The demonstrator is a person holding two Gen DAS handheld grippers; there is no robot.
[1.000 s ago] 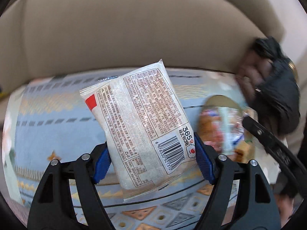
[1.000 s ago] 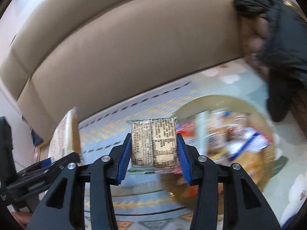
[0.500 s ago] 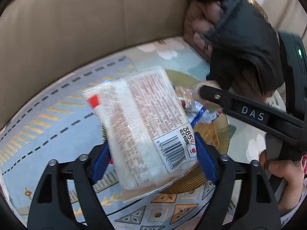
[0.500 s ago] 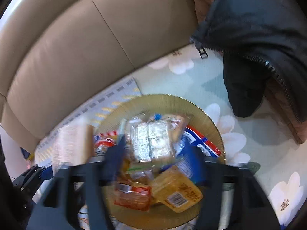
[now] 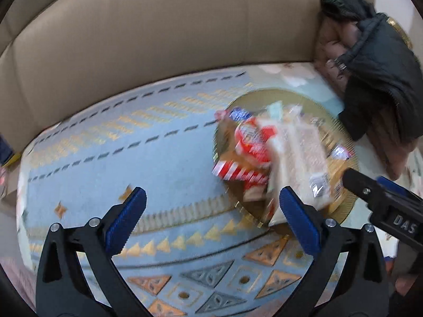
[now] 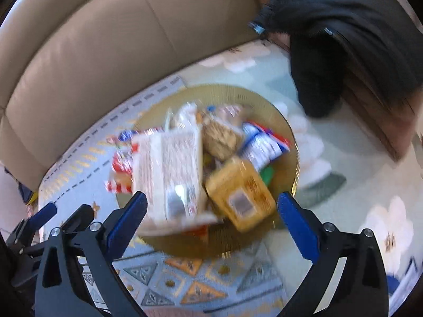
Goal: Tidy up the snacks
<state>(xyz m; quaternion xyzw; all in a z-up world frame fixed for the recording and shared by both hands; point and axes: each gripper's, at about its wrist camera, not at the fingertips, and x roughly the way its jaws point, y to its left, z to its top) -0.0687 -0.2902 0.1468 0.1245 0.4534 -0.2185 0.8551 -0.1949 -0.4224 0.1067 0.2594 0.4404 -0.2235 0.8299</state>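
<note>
Hovering spread and empty, the left tool (image 5: 211,219) and right tool (image 6: 211,219) flank a gold plate (image 6: 280,121) where snacks (image 6: 169,169) lie heaped, apparently gathered for tidiness.

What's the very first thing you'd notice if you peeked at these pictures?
A heap of bright snack packets piled on a round gold plate, which sits on a patterned blue cloth in front of a beige sofa. Both claws, left and right, gape open and empty near it. A dark jacket slumps at the right.
</note>
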